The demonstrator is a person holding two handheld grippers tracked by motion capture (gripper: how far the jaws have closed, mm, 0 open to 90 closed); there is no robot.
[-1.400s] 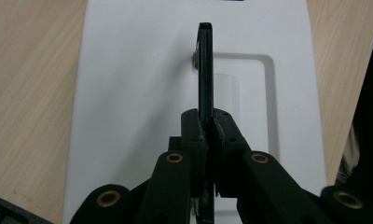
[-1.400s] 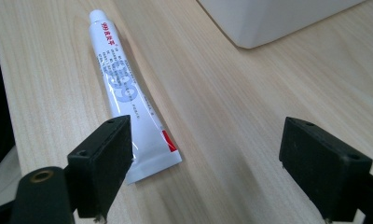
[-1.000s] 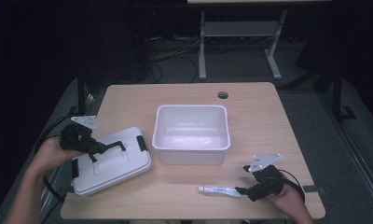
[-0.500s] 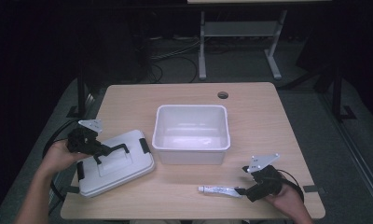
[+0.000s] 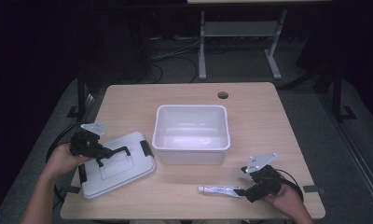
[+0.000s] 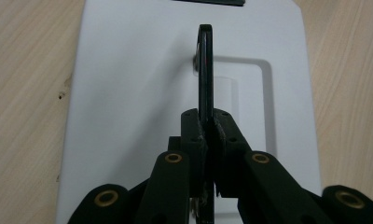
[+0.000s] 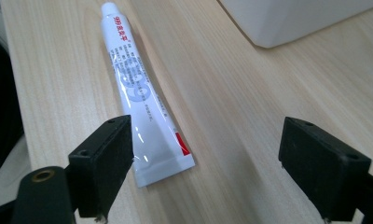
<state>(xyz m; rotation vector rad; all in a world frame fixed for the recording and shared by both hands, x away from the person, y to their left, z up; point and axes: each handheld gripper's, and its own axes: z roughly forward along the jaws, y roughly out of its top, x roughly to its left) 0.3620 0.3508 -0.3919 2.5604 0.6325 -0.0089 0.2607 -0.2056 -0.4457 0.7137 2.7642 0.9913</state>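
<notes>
A white box lid [image 5: 117, 173] lies on the table's left side. My left gripper [image 5: 100, 153] is shut on its black handle [image 5: 117, 152]. In the left gripper view the jaws pinch the upright handle [image 6: 204, 70] edge-on, over the lid [image 6: 128, 93]. At the front right, a white tube [image 5: 219, 190] lies flat on the wood. My right gripper [image 5: 243, 191] stands open just right of its flat end. In the right gripper view the tube [image 7: 138, 93] lies by the left jaw, with its crimped end between the wide-apart jaws and touching neither of them.
An empty white bin [image 5: 192, 148] stands in the middle of the table, and its corner [image 7: 292, 18] shows in the right gripper view. A cable hole [image 5: 223, 94] sits near the far edge. Beyond the table, a metal stand [image 5: 238, 32] and cables occupy the dark floor.
My left gripper has sunk a little with the lid, and the lid has shifted slightly right and settled on the table. The right gripper and the tube have stayed still.
</notes>
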